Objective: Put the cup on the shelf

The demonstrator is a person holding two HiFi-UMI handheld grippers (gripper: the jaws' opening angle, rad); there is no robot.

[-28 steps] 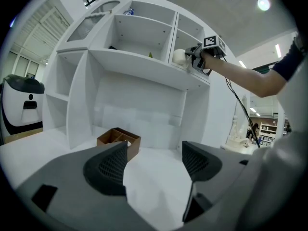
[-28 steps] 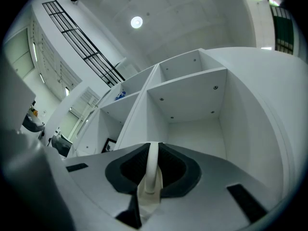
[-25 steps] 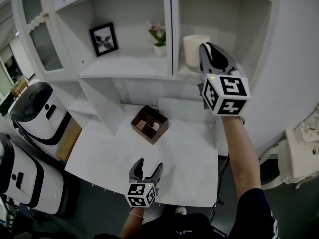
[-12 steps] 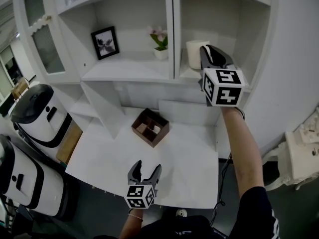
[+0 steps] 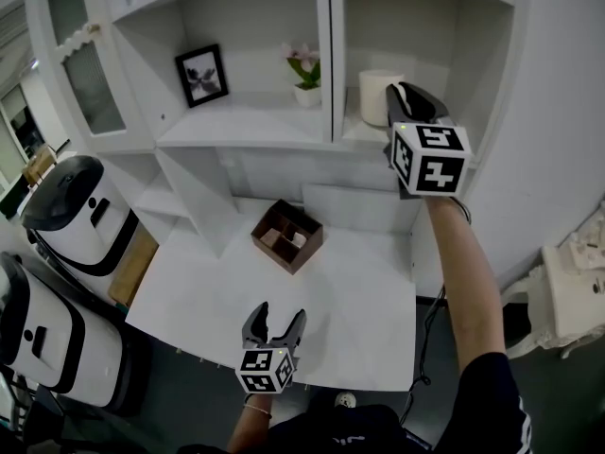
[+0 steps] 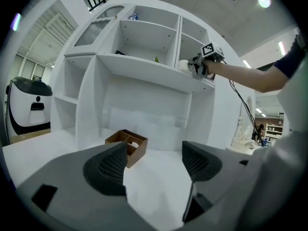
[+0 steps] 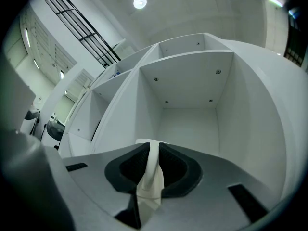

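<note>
The right gripper [image 5: 399,98] has carried the cup [image 5: 374,93] a little farther into the shelf [image 5: 248,127] since a second ago, and the left gripper [image 5: 274,316] has kept its place. The cup now stands upright in the shelf's right bay, near the bay's front edge; whether its base fully rests on the board cannot be made out. In the right gripper view a thin white part of the cup runs between the two dark pads, which touch it on both sides, so the jaws are clenched on it, though they have just been opening slightly. The left gripper hovers over the near edge of the table [image 5: 378,301], its jaws released and wide apart, with only bare tabletop between them. A brown box [image 5: 288,236] sits at the far middle of the table, well apart from both grippers. In the shelf's left bay a picture [image 5: 200,74] leans at the back, and a plant [image 5: 304,68] stands to its right beside the divider.
</note>
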